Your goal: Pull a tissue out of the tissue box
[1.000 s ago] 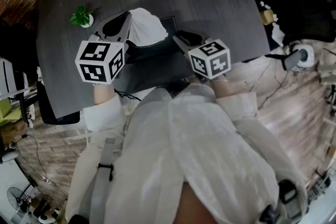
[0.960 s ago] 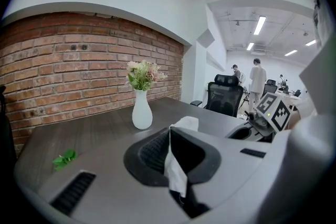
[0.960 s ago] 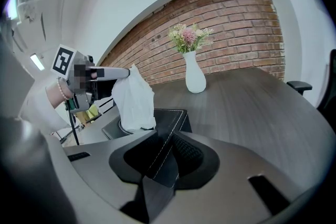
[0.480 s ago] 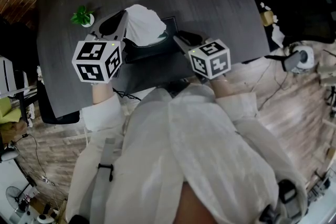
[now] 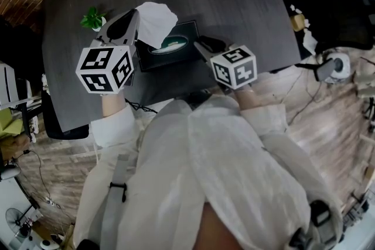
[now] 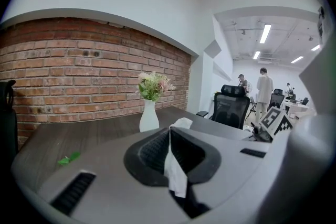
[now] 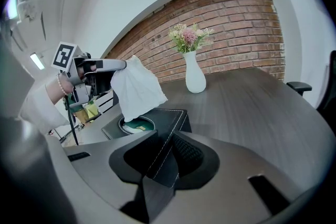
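1. The tissue (image 5: 153,20) hangs up and to the left of the tissue box (image 5: 176,51). It is pinched between the closed jaws of the left hand-held gripper (image 6: 169,136). Its lower tip sits just over the box's oval opening, and I can't tell whether it has come clear.
2. The right hand-held gripper (image 7: 167,157) stands wide, with its jaws clamped on the box's near corner to pin it to the table (image 5: 246,3).
3. To finish well, I'd lift the tissue straight up from the slot, steadily and not sideways. That way it shouldn't tear or drag the next sheet, while the right side holds the box down.
4. There is plenty of room, with bare table beyond the box. The white vase (image 7: 195,80) stands well apart near the far edge. The small green plant (image 5: 91,19) is near the left gripper but apart from it. The box lies nearer the person's edge, so I'd pull upward, not towards the body.
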Available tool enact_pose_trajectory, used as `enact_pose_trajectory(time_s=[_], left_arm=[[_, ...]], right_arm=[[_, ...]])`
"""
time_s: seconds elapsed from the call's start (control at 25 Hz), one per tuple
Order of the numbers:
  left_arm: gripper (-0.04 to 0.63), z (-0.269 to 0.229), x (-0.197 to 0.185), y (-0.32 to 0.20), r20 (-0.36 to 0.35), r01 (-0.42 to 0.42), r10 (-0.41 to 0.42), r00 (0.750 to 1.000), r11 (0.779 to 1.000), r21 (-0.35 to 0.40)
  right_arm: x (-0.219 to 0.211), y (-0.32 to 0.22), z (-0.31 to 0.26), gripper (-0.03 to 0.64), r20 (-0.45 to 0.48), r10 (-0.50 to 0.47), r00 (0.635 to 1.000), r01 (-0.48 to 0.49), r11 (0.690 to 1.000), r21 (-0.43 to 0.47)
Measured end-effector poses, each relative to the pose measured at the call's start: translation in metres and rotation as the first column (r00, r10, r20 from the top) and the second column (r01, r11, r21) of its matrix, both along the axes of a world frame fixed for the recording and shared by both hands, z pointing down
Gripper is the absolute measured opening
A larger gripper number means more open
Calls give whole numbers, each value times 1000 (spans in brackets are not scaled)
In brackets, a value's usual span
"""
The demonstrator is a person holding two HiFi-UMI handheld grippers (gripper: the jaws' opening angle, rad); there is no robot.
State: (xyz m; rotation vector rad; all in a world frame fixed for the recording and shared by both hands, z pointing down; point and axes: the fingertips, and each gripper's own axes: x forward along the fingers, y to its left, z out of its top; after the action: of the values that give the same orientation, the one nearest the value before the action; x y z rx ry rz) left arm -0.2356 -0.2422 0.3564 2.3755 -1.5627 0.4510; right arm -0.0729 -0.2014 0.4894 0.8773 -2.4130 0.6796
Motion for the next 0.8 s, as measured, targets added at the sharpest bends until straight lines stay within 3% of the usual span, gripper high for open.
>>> enact_pose_trajectory(time_s=[0.2,0.8], left_arm=[[8,-7,-3,4,-31,18,-17,999,999,28],[8,-38,-10,19,-137,72,-49,989,983,167]], right_arm=[[2,1,1,83,11,20,1000,-20,999,-42],[3,-6,-5,80,-22,25,999,-25,1000,-11]])
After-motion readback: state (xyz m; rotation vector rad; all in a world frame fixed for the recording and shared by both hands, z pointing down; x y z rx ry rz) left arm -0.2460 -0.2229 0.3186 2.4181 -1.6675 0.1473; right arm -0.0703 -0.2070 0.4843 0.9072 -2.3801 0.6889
